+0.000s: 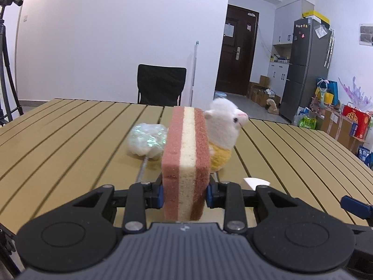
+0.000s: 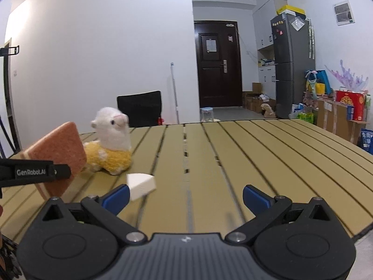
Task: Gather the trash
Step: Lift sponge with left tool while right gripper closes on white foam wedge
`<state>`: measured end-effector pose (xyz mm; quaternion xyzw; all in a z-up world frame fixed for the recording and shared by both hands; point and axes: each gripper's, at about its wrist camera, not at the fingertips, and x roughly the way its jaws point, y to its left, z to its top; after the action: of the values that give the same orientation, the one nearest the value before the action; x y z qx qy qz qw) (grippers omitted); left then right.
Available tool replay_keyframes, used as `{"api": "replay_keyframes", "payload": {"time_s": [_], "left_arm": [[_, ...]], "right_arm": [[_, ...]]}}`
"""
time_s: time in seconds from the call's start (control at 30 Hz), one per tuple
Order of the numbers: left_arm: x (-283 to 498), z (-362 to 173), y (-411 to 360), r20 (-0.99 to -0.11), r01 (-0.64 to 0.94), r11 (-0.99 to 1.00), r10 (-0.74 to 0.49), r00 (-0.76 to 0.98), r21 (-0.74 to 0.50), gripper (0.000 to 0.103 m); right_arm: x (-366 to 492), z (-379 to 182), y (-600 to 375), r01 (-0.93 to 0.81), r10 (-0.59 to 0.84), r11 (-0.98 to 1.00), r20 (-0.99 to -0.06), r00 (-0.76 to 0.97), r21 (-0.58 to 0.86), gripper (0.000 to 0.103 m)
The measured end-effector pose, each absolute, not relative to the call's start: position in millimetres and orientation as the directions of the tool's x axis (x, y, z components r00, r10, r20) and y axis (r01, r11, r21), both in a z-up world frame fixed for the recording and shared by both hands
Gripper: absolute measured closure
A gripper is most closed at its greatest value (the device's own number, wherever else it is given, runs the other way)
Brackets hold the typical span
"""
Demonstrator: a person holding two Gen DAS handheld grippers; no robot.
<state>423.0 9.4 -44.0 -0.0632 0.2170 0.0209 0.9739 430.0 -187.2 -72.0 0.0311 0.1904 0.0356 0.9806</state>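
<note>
My left gripper (image 1: 184, 192) is shut on a pink-and-cream layered sponge (image 1: 185, 161) and holds it upright above the slatted table (image 1: 70, 135). The sponge (image 2: 58, 147) and the left gripper's finger (image 2: 35, 172) also show at the left of the right wrist view. My right gripper (image 2: 186, 198) is open and empty above the table (image 2: 256, 154). A white wedge-shaped piece (image 2: 141, 184) lies on the table just beyond its left fingertip; it also shows in the left wrist view (image 1: 256, 182). A crumpled shiny plastic wad (image 1: 146, 141) lies behind the sponge on the left.
A white and yellow plush alpaca (image 2: 112, 144) sits on the table beside the sponge, also in the left wrist view (image 1: 223, 135). A metal rod (image 1: 142, 168) lies by the wad. A black chair (image 1: 160, 85) stands behind the table. A tripod (image 1: 7, 53) stands far left.
</note>
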Motion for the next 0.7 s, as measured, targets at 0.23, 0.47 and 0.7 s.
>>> {"api": "replay_keyframes", "payload": {"time_s": [0.23, 0.47, 0.7], "left_arm": [[416.7, -40.1, 29.5, -0.421, -0.095, 0.989, 0.038, 0.906, -0.114, 0.072], [411.6, -39.5, 41.6, -0.419, -0.122, 0.987, 0.067, 0.905, -0.105, 0.072], [411.7, -41.7, 46.2, -0.433, -0.14, 0.985, 0.084, 0.897, -0.098, 0.072]], "right_arm": [[450.1, -73.0, -169.9, -0.051, 0.073, 0.997, -0.394, 0.916, 0.066, 0.002], [468.4, -72.4, -155.1, -0.077, 0.083, 0.997, -0.409, 0.909, 0.03, 0.007], [493.0, -74.6, -145.0, -0.114, 0.138, 0.99, -0.478, 0.867, 0.079, 0.022]]}}
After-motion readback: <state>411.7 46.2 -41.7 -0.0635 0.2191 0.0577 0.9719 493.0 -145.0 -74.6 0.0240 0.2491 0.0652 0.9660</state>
